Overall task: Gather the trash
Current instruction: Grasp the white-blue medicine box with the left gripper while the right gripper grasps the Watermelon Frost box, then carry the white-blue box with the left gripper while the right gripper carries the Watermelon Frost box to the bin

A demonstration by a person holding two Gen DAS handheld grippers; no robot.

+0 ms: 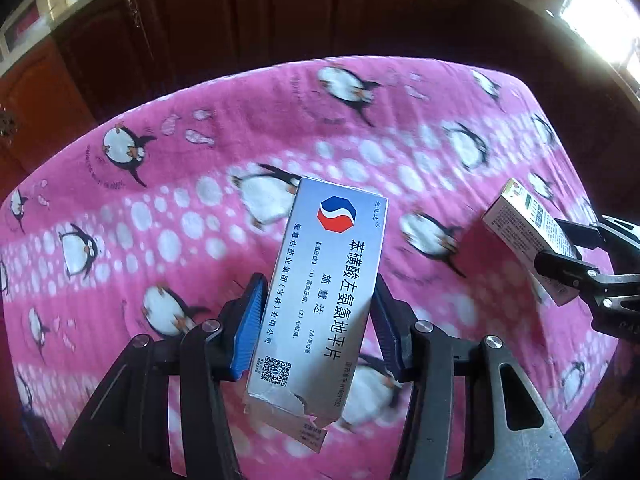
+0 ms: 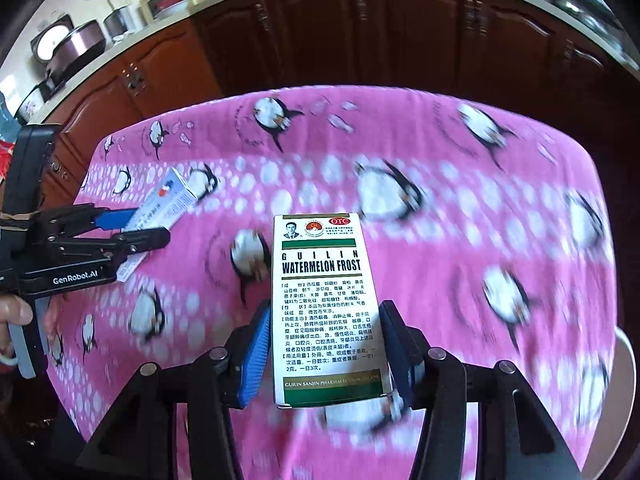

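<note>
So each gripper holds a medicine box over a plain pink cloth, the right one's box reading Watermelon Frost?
Nearly. The pink cloth is not plain: the right wrist view shows penguins and white dots on it. The right gripper does hold the Watermelon Frost box, the left gripper a silver box.

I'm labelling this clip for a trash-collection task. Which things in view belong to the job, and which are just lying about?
Part of the job:
- silver medicine box, torn at its near end, gripped in the left claw
- white and green Watermelon Frost box, gripped in the right claw

Just lying about:
- pink penguin cloth covering the table
- dark wooden cabinets
- pots on the counter
</note>
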